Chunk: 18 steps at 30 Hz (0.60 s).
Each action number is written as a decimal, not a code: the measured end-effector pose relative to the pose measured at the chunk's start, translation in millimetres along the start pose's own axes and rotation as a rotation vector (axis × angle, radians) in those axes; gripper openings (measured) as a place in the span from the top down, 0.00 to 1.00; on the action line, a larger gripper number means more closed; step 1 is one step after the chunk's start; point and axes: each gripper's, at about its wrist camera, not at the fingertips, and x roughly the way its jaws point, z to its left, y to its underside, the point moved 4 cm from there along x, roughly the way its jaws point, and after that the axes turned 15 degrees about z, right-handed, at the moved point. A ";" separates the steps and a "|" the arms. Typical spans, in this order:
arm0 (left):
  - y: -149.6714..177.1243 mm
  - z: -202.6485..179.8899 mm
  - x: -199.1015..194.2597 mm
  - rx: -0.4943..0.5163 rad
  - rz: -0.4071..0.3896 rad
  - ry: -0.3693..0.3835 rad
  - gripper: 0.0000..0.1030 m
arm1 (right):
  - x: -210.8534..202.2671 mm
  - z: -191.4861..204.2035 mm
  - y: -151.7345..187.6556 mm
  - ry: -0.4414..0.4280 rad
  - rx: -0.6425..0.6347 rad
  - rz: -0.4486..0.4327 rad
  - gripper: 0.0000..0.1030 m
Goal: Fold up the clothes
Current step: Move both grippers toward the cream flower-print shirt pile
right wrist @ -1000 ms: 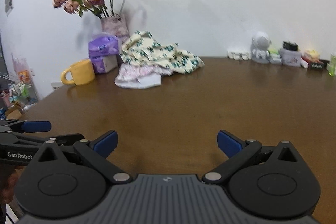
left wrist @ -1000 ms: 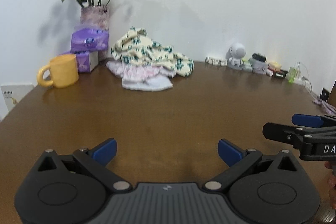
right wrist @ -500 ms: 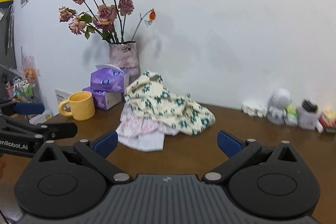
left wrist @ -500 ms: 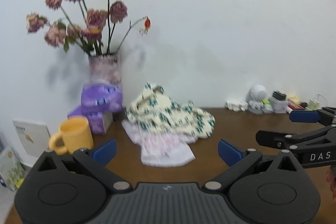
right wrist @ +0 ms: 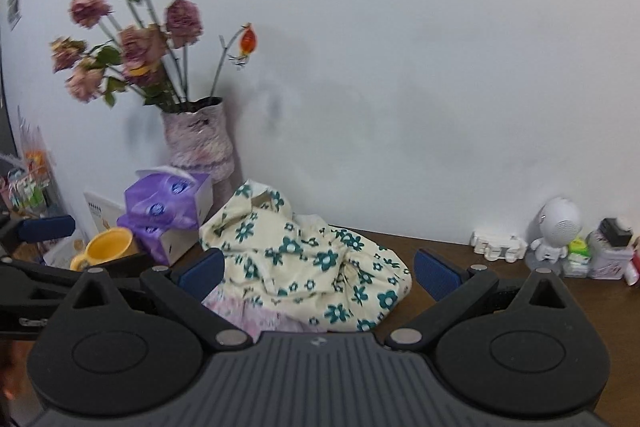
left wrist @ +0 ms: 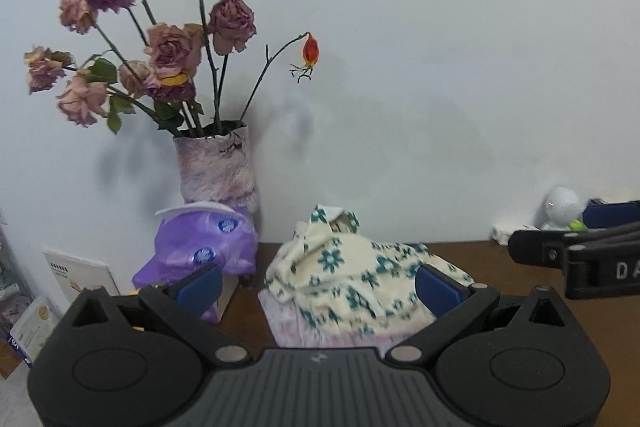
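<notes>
Your left gripper (left wrist: 318, 285) and right gripper (right wrist: 318, 269) both stand wide apart, holding nothing. The cream floral garment (right wrist: 304, 263) lies crumpled over a pink garment (left wrist: 304, 327), just right of the purple tissue pack (right wrist: 160, 205) below the vase (left wrist: 218, 167)

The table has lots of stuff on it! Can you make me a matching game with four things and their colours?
Things:
1. mug
2. tissue pack
3. top garment
4. round-headed toy figure

Colours:
A. white
B. cream with teal flowers
C. yellow
D. purple

Pairs: 1-C, 2-D, 3-B, 4-A
</notes>
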 end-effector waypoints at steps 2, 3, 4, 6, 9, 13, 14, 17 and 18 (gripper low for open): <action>-11.1 -0.3 18.7 -0.009 0.009 -0.002 0.00 | 14.0 -2.4 -10.2 0.017 0.000 0.008 0.00; -15.6 -0.6 28.5 -0.016 0.017 0.001 0.00 | 20.9 -3.5 -15.2 0.026 -0.001 0.011 0.00; -18.5 -0.1 37.6 -0.025 0.029 -0.005 0.00 | 27.0 -5.4 -18.2 0.032 0.003 0.019 0.00; -24.1 1.0 55.6 -0.045 0.055 -0.018 0.00 | 43.3 -9.6 -24.8 0.031 0.023 0.050 0.00; -27.5 4.6 78.2 -0.066 0.074 -0.030 0.00 | 66.6 -15.4 -30.9 0.032 0.057 0.074 0.00; -25.1 6.2 105.8 -0.034 0.085 -0.020 0.00 | 100.1 -24.5 -32.7 0.026 0.110 0.097 0.02; -24.5 6.3 111.5 -0.025 0.085 -0.018 0.00 | 108.2 -26.7 -31.9 0.023 0.123 0.106 0.04; -22.8 6.9 128.4 -0.002 0.085 -0.012 0.00 | 133.1 -31.4 -27.9 0.009 0.144 0.140 0.10; -23.4 8.8 133.9 -0.004 0.087 -0.009 0.00 | 141.1 -32.8 -26.7 -0.001 0.152 0.149 0.13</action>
